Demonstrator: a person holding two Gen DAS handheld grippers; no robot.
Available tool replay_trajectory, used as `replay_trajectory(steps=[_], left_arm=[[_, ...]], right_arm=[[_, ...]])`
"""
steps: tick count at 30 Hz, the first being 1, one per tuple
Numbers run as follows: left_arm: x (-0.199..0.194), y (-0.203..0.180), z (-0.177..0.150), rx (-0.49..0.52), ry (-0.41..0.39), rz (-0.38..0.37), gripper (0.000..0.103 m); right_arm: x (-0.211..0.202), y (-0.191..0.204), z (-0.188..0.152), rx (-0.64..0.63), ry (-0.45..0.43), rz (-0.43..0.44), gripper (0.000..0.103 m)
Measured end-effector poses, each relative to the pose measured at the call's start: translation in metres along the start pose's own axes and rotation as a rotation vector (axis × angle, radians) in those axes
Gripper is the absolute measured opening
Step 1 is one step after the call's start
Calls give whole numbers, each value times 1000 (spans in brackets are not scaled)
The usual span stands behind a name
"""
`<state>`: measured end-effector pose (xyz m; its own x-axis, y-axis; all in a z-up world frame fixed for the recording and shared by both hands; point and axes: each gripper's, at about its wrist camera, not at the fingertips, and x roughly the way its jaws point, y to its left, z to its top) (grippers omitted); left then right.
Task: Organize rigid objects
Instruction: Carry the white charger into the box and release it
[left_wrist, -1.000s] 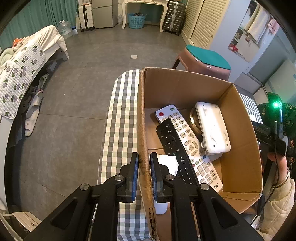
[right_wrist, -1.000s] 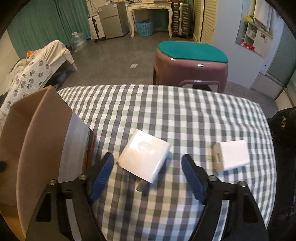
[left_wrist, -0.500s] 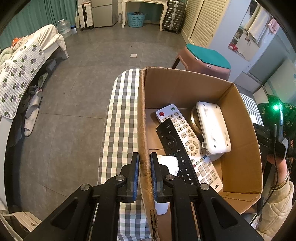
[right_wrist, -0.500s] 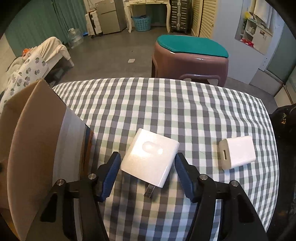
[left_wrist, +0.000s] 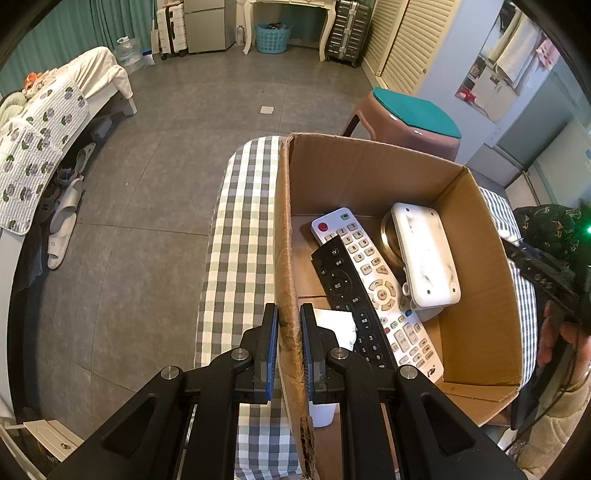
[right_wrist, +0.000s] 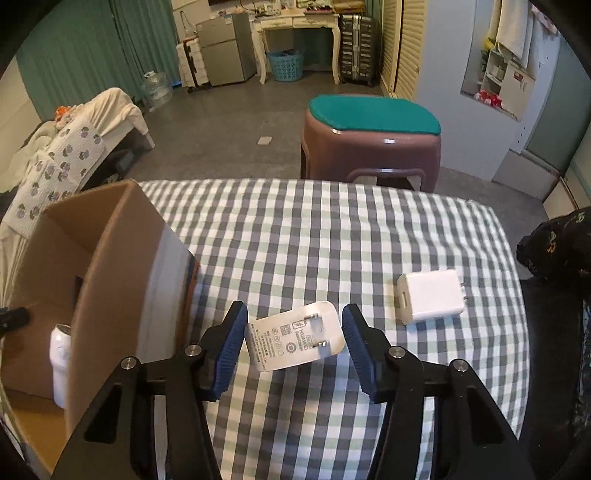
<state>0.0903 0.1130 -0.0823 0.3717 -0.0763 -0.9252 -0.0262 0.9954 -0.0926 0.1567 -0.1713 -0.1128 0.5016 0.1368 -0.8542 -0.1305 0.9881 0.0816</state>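
Note:
My left gripper (left_wrist: 288, 332) is shut on the near left wall of the open cardboard box (left_wrist: 369, 173), one pad on each side. Inside the box lie a white remote (left_wrist: 373, 266), a black remote (left_wrist: 343, 284), a white oblong device (left_wrist: 424, 258) and a small white item (left_wrist: 336, 325). My right gripper (right_wrist: 294, 321) has its jaws closing on a white charger (right_wrist: 291, 339), with both pads against its sides. The charger hangs tilted above the checked cloth, prong face towards the camera. A second white charger (right_wrist: 430, 295) lies on the cloth to the right.
The box (right_wrist: 110, 258) stands on the left part of the checked table (right_wrist: 332, 229). A pink stool with a teal seat (right_wrist: 369, 140) stands behind the table. A dark patterned bag (right_wrist: 554, 243) sits at the right edge. A hand (left_wrist: 561, 332) holds the right gripper beside the box.
The right gripper's jaws closed around the white charger and lifted it off the cloth, tipping it so its prong face shows. The left gripper kept still on the box wall.

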Motion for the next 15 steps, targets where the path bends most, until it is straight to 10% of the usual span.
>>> replay_trajectory(steps=[15], left_arm=[[-2, 0, 1, 5, 0, -2, 12]], right_arm=[[-106, 68, 26, -192, -196, 103, 53]])
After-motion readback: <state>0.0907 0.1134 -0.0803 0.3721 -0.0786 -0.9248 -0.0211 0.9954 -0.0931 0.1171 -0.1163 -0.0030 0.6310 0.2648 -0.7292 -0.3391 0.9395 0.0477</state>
